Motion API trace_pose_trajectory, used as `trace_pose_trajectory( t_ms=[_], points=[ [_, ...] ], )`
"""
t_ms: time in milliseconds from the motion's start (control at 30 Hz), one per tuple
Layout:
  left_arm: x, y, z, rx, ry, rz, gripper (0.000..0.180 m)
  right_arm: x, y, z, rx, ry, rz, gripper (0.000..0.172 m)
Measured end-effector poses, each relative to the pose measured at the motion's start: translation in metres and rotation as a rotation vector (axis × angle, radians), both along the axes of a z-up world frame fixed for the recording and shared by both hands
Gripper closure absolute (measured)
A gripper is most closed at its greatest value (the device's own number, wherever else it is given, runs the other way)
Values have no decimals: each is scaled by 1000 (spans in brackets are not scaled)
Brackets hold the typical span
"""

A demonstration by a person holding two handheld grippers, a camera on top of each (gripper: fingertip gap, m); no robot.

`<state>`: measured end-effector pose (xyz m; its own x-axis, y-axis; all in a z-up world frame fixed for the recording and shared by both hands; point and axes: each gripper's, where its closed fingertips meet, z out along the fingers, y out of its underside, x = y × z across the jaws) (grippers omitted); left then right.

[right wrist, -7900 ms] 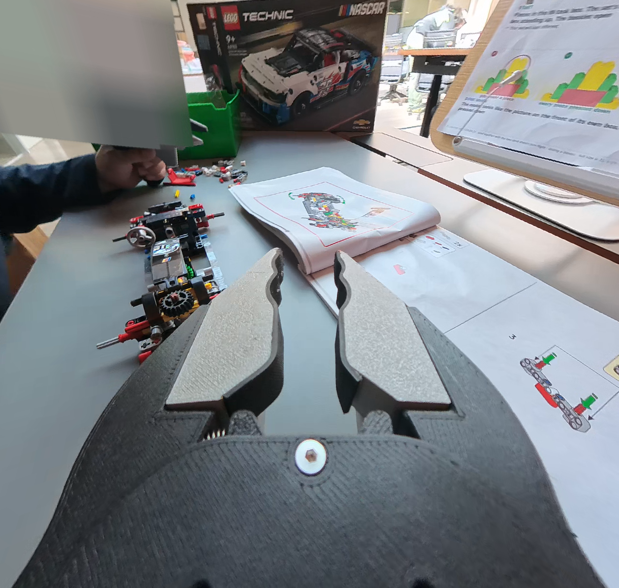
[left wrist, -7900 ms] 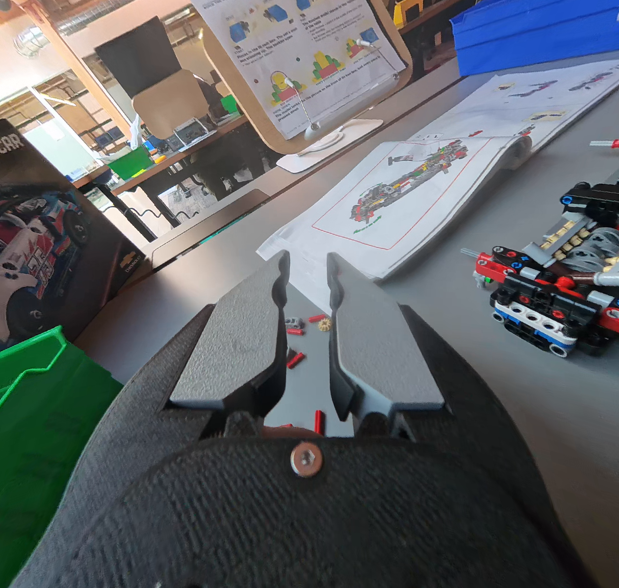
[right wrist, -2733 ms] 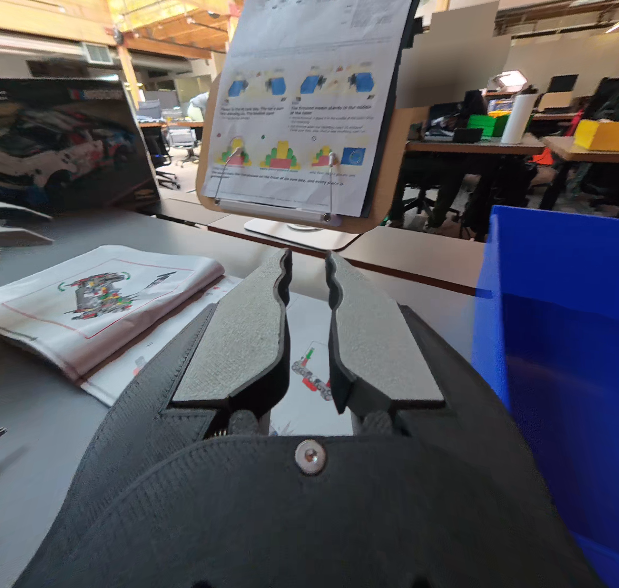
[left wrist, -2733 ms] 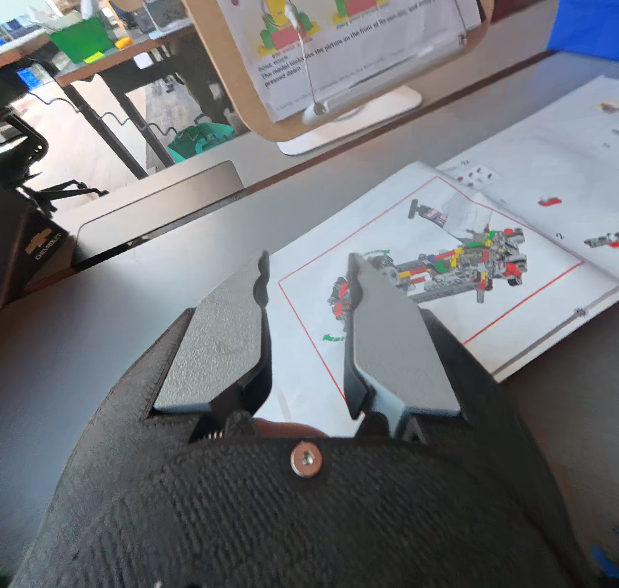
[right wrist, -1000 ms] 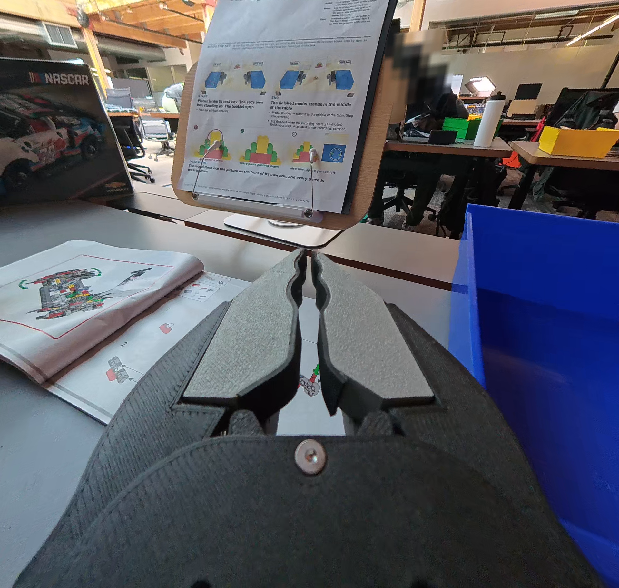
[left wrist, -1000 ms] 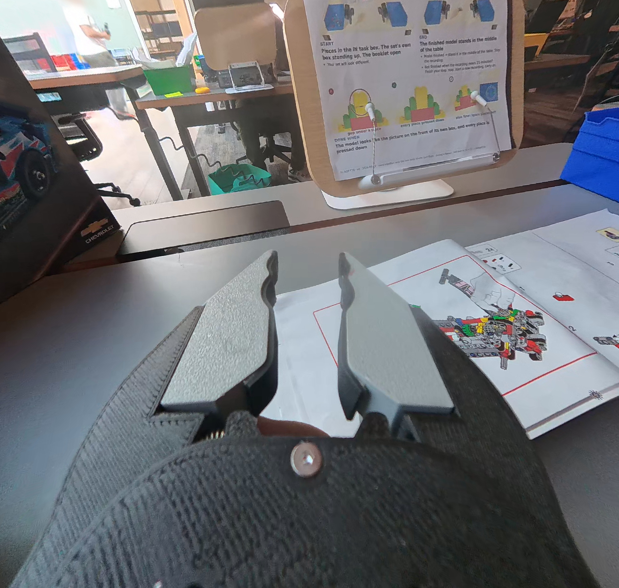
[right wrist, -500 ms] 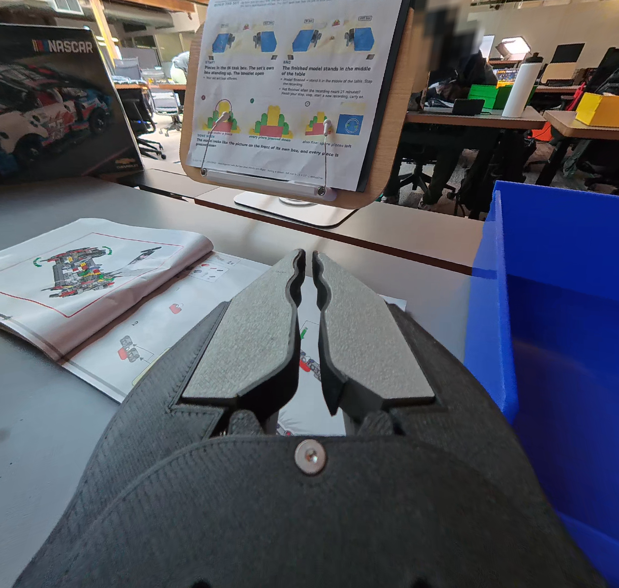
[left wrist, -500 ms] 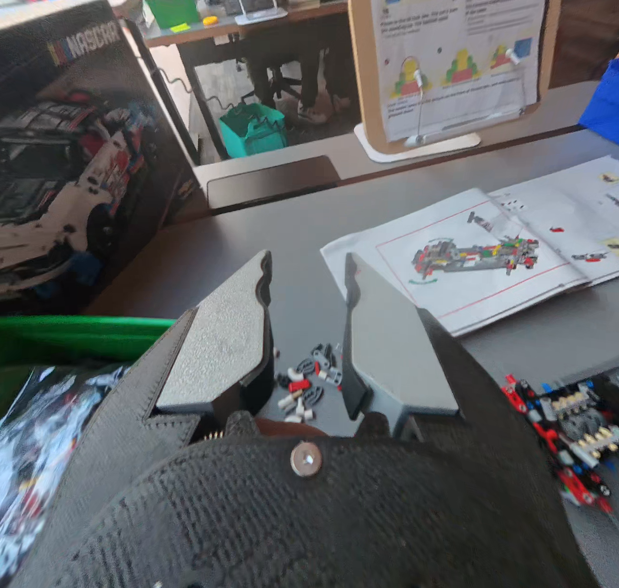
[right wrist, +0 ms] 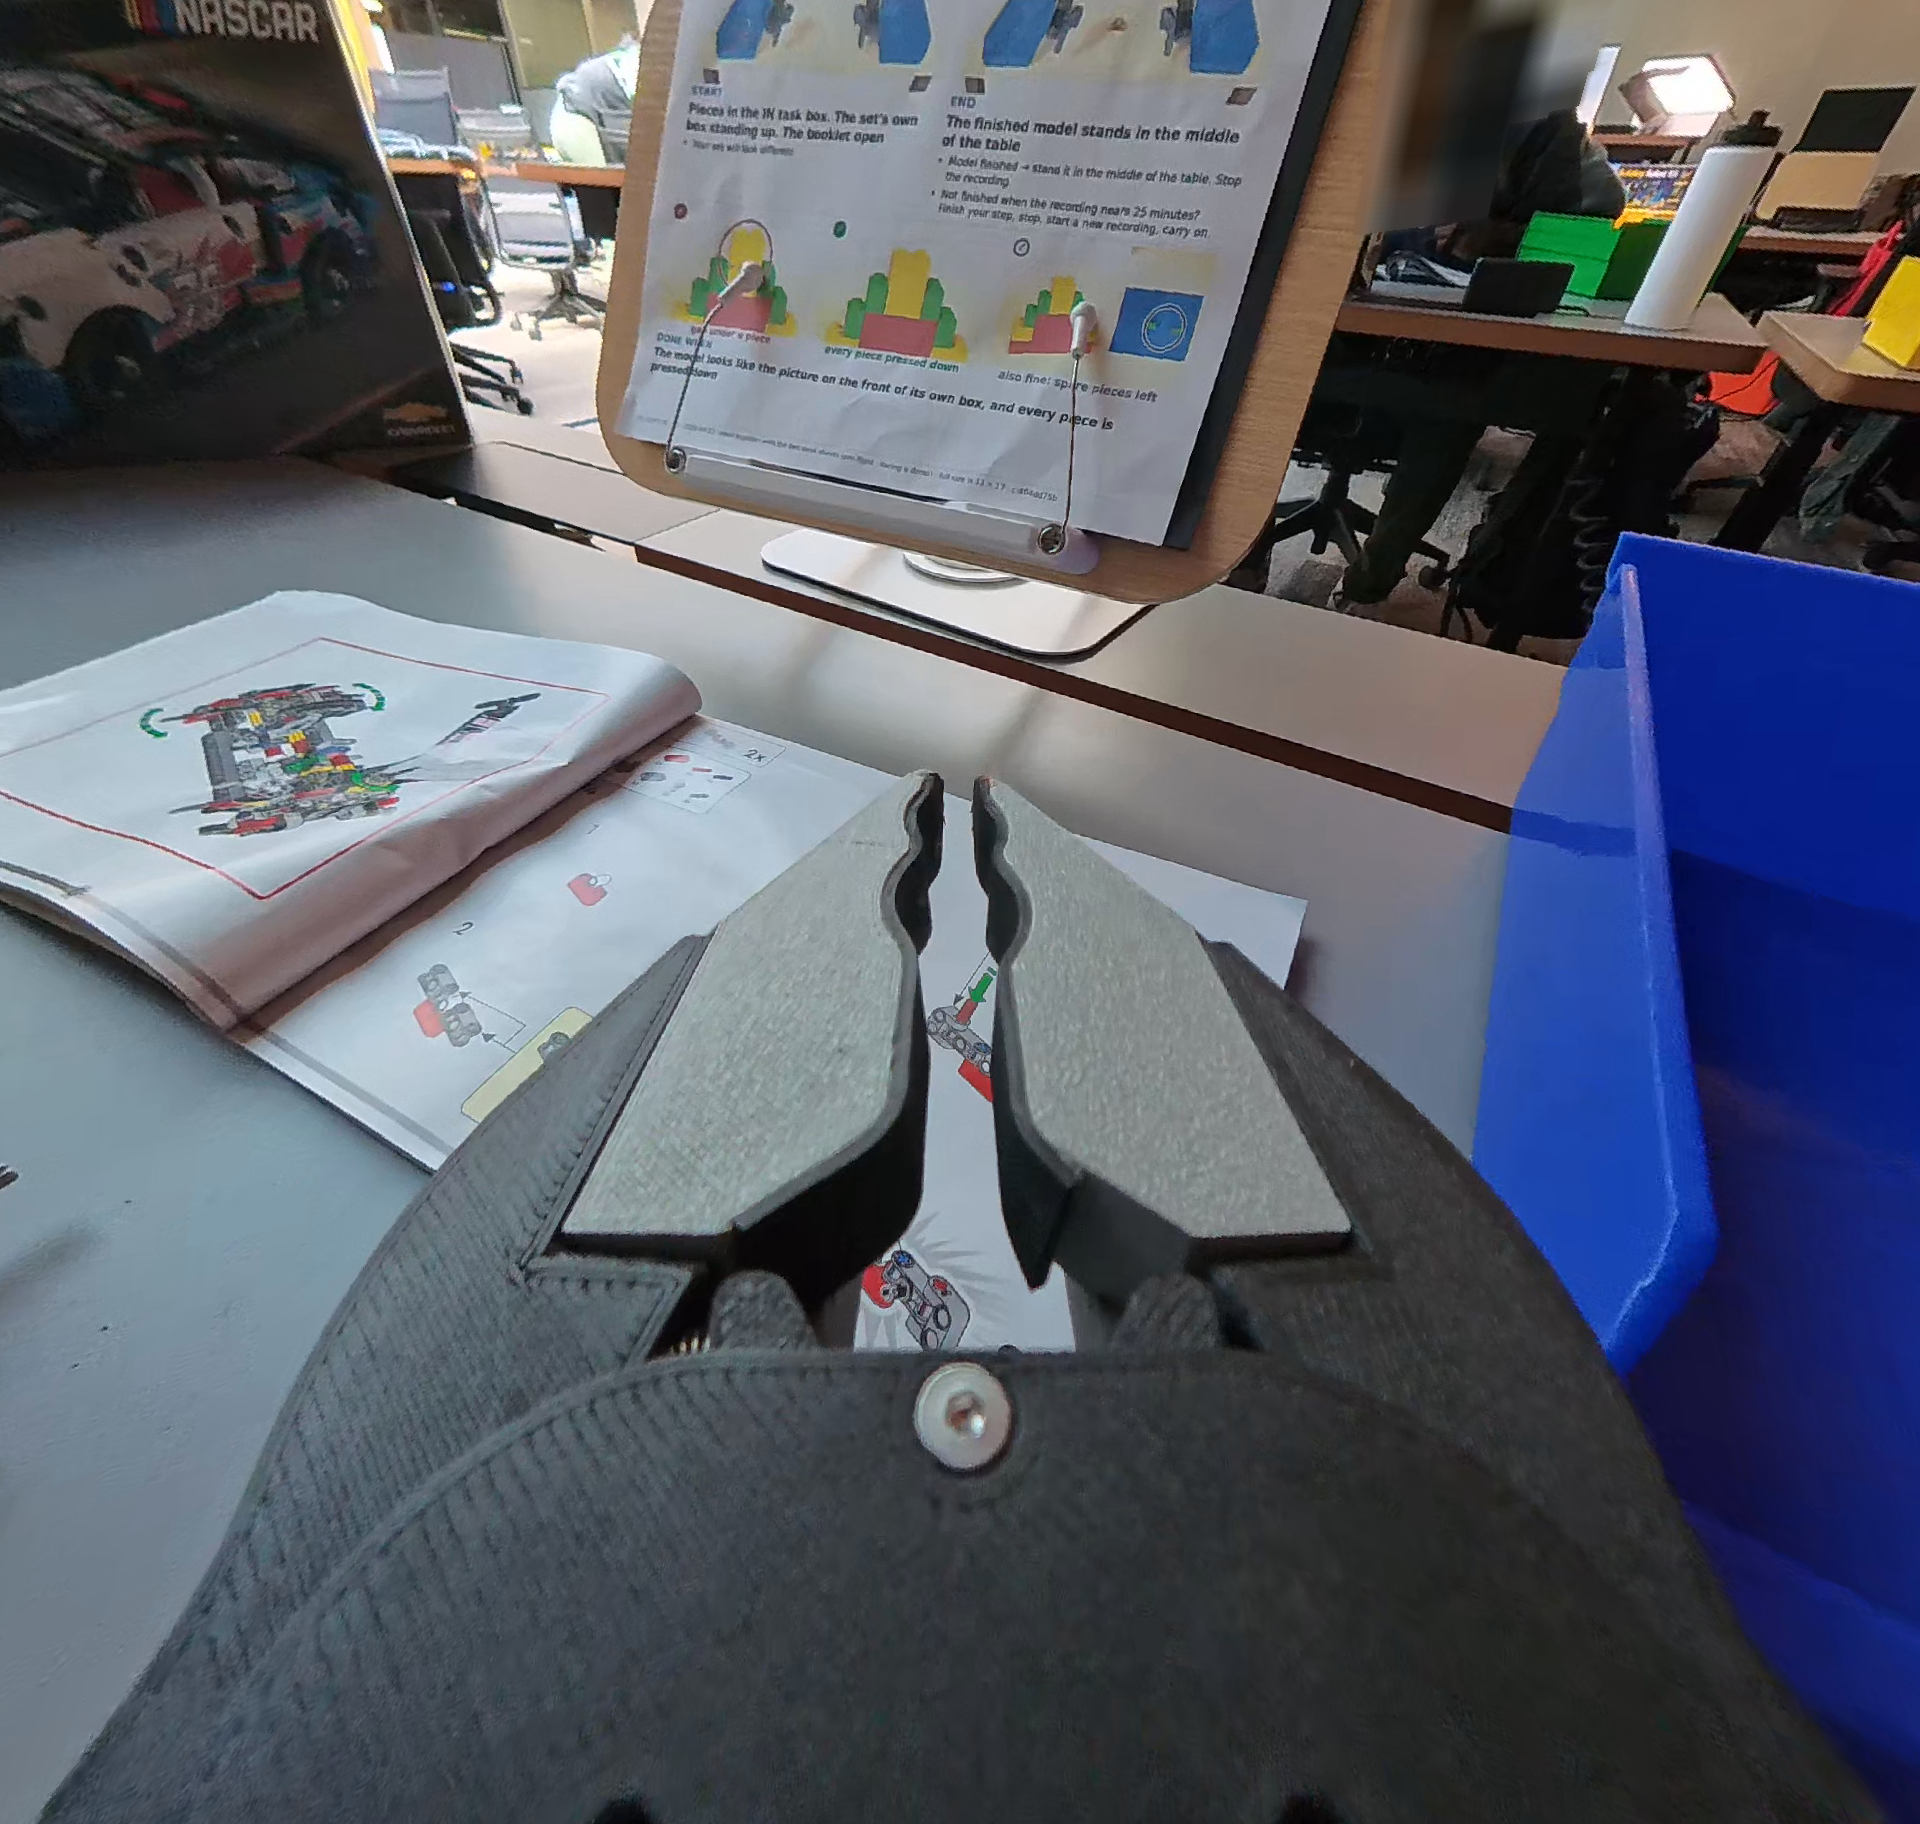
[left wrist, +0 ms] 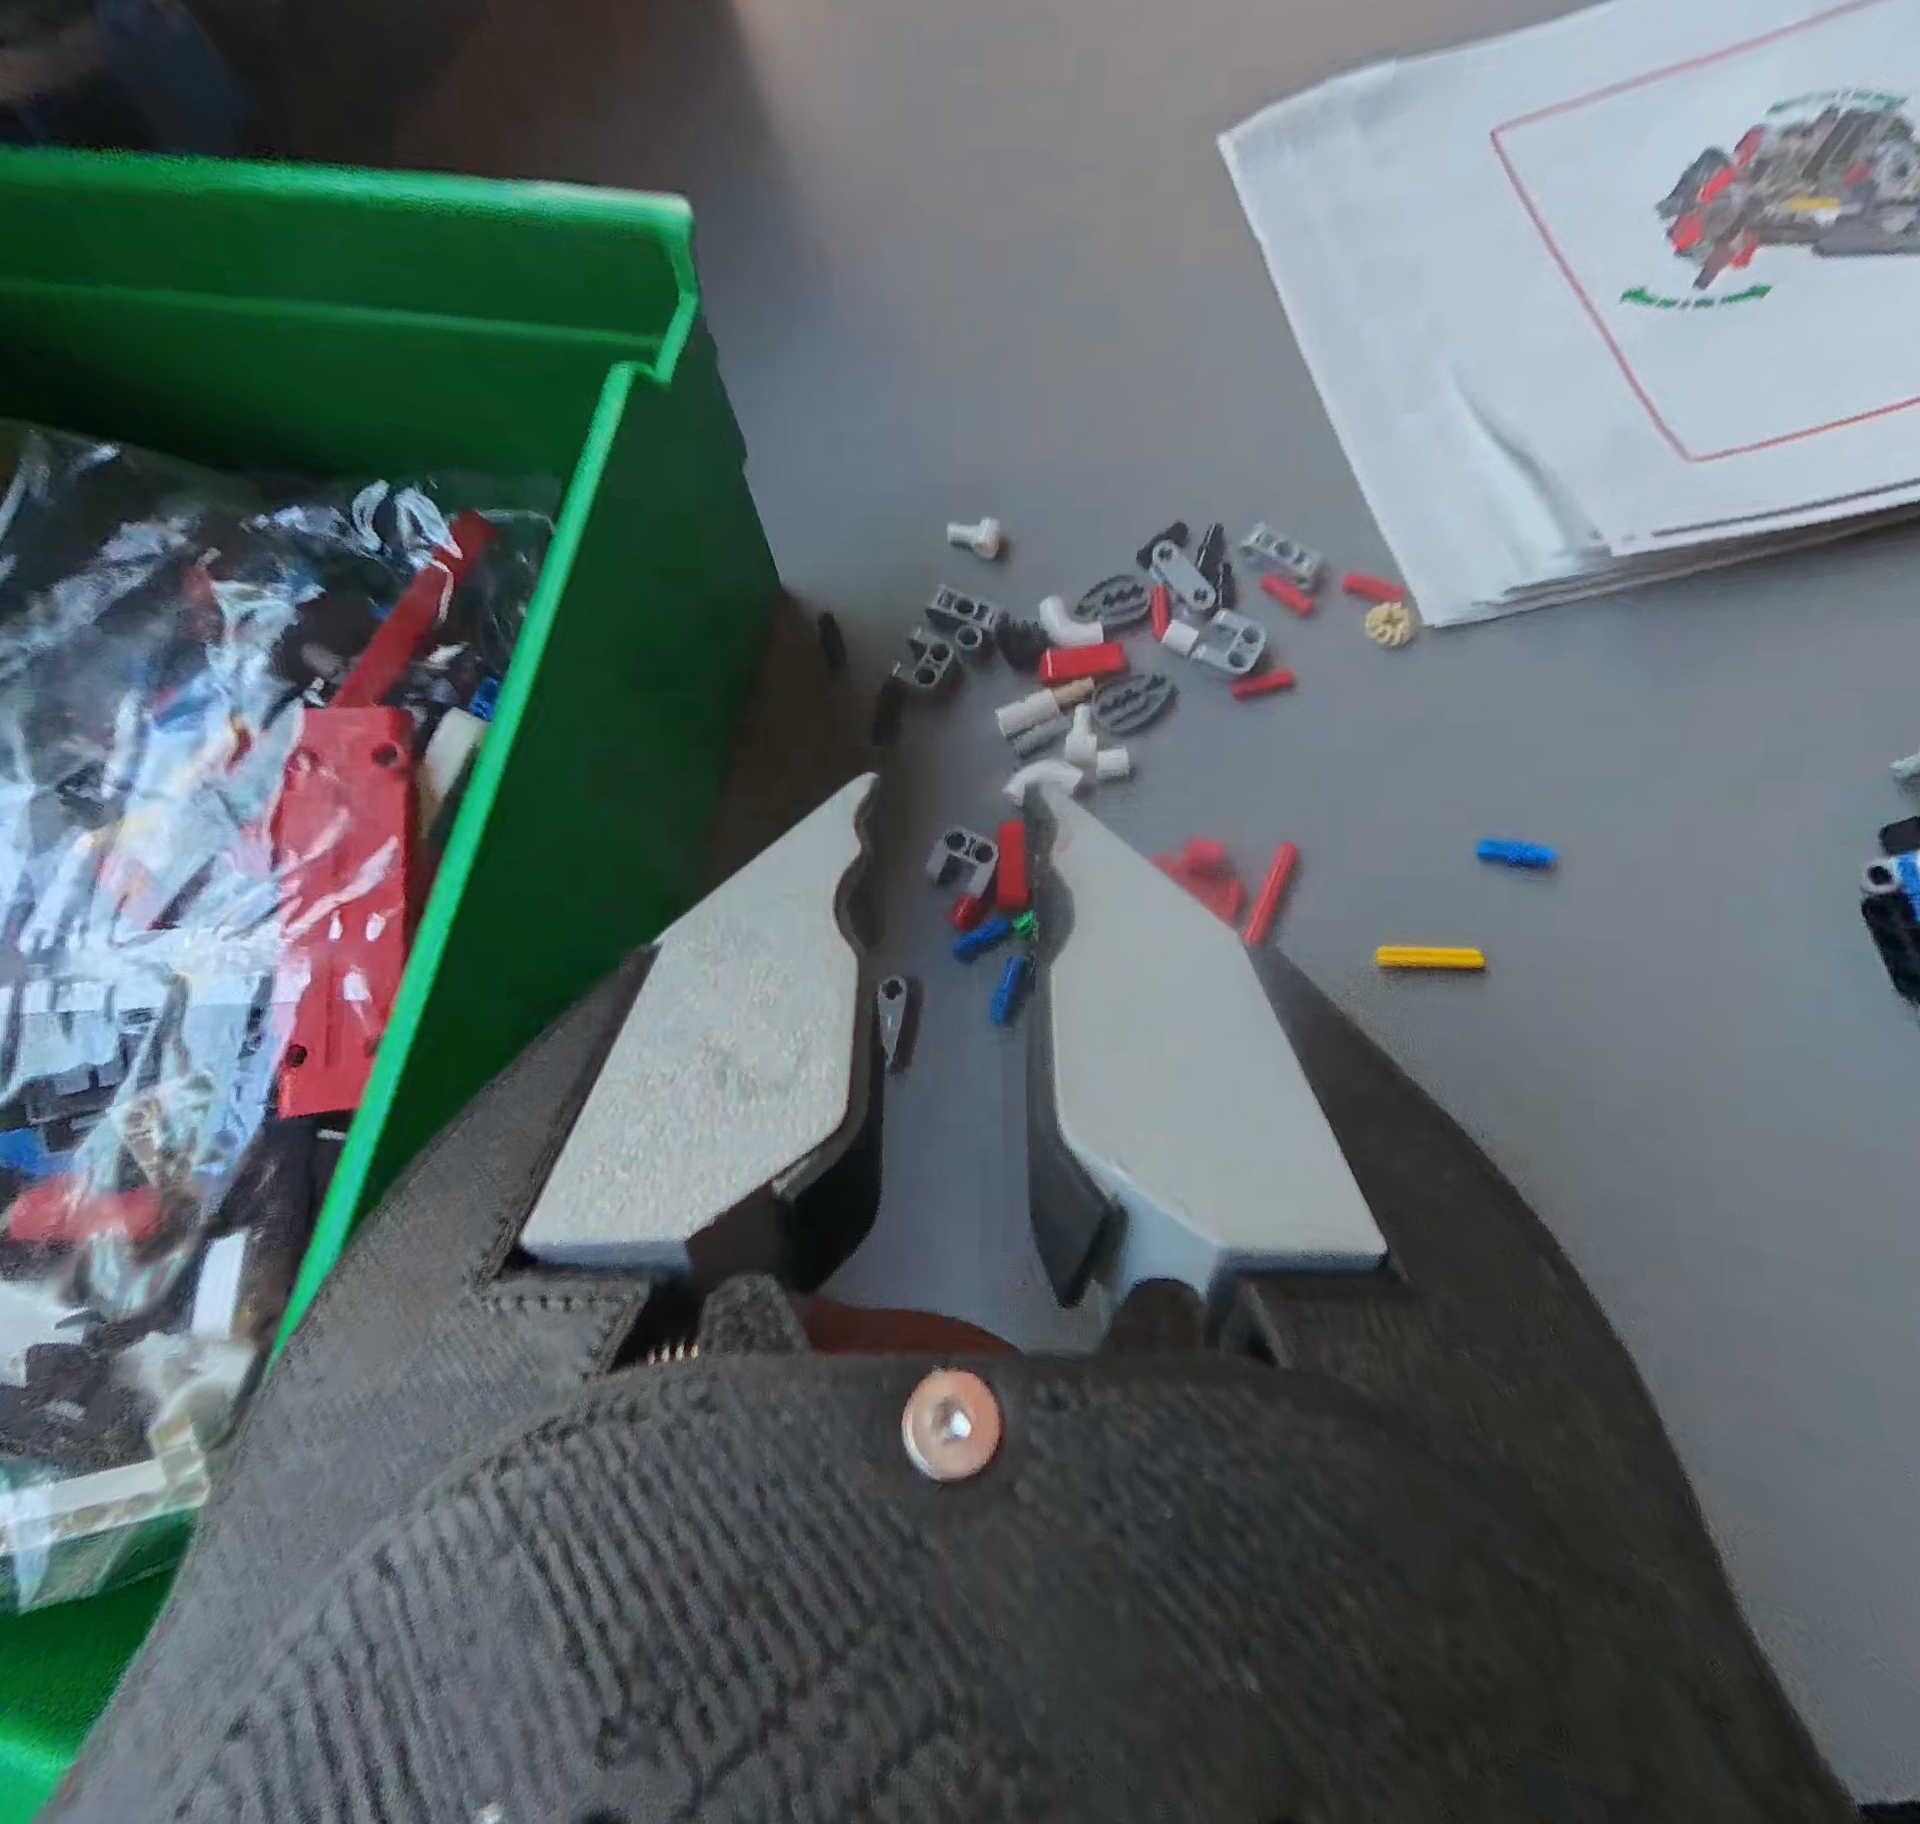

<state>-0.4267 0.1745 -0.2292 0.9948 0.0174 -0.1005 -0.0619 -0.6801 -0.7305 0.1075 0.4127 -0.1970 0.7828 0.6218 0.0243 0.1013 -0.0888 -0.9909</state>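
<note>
While my left tongs [left wrist: 951, 803] hover spread over loose bricks [left wrist: 1081, 662] beside the green bin [left wrist: 582, 631], my right tongs [right wrist: 957, 787], nearly together and bare, idle above the booklet [right wrist: 343, 766].

On my left feed I see a green plastic bin [left wrist: 634, 569] stuffed with clear bags of building parts [left wrist: 208, 839], and beside it a scatter of small red, grey, white and blue pieces [left wrist: 1091, 673] on the grey tabletop [left wrist: 1558, 1151]. My right feed shows an open white instruction booklet [right wrist: 312, 766], a blue plastic bin [right wrist: 1714, 943], a wooden document stand holding a printed sheet [right wrist: 935, 216] and a dark car-model box [right wrist: 208, 195].
</note>
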Motion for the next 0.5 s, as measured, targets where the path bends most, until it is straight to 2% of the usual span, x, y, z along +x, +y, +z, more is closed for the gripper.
trace_pose_trajectory(
  t_ms=[200,333,500],
  points=[
    [2,-2,-45,-176,33,-45,158,0,-1,-2,-11,-1,3,169],
    [4,-3,-56,-229,44,-68,160,0,-1,-2,-15,6,8,169],
    [-1,1,-55,-231,59,-66,164,-4,0,-3,-19,3,22,169]
  ],
)
